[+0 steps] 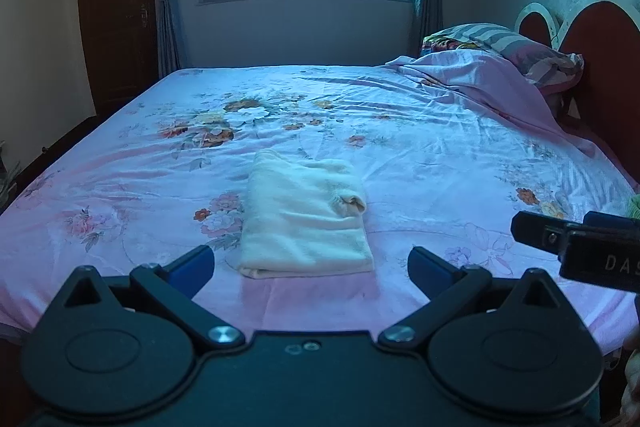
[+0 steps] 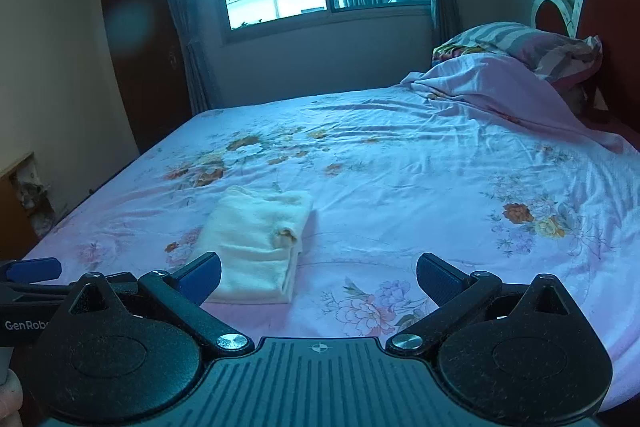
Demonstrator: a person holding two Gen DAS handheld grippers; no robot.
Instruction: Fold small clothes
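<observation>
The right gripper [image 1: 520, 227] is cut off at the right edge of the left wrist view – its fingertips stay hidden – and a green thing [image 1: 634, 205] above it too

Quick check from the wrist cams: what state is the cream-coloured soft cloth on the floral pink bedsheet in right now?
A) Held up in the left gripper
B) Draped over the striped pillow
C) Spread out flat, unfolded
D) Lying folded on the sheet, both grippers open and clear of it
D: the cream-coloured cloth lies as a folded rectangle on the floral pink bedsheet, with the left gripper and right gripper both open and holding nothing.
</observation>
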